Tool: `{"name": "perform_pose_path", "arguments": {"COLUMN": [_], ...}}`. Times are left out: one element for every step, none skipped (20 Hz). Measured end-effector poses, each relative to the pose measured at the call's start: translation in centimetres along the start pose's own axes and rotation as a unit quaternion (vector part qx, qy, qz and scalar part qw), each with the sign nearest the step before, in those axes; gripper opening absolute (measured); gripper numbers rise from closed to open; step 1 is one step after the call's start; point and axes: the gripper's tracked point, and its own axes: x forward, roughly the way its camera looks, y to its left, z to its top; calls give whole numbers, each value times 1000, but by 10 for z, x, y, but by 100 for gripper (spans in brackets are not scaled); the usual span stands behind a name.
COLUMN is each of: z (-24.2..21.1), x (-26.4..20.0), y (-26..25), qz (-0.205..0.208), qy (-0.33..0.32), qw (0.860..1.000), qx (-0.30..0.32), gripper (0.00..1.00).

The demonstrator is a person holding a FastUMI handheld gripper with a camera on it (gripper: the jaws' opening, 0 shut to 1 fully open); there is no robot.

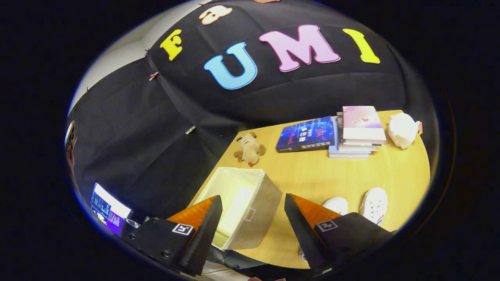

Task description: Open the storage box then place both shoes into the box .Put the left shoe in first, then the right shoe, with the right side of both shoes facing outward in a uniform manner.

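The gripper (253,218) hangs above the near end of the table (312,171), its fingers spread wide apart with nothing between them but air and the view down to the storage box (250,207). The box stands open at the table's near left corner, its pale lining visible; the left finger covers its near left corner, so I cannot see that part of the rim. A light flap or panel lies inside it, hard to make out.

The two white shoes (363,205) sit side by side on the table just beyond the right finger. The nearer one is largely hidden behind the finger's body, only its toe showing, and the heel end of the other is cut off too, so I cannot tell which is left and which is right.

Farther off, a small plush toy (250,149) lies beyond the box. A blue book (305,134) rests beside a stack of books (357,132), and a white, rounded soft figure (402,130) sits at the far right edge. Down to the left, off the table, part of a lit screen (109,208) shows.
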Motion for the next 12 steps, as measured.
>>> {"name": "perform_pose_path", "arguments": {"z": [-1, -4, -8, -13, -18, -24, -32, -41, -51, -59, -68, -78], "x": [-6, -11, -16, -20, -23, -24, -25, -25, -25, -25, -24, -22], "y": [-11, -23, -36, -48, -60, -73, -85, -98, -109, -118, -126, -134], "qz": [-12, -26, -41, -56, -71, -86, -99, -112, -123, -130, -136, -140], "qy": [0, 4, 11, 20, 29, 39, 52, 67, 82, 95, 107, 122], "qw": [1000, 1000, 999, 998, 997, 996, 994, 991, 989, 987, 985, 982], "qx": [0, 0, 0, -1, -3, -7, -13, -18, -21, -21, -20, -17], "gripper": [97, 97, 97, 97, 97, 97, 97, 97, 96, 96, 96, 94]}}
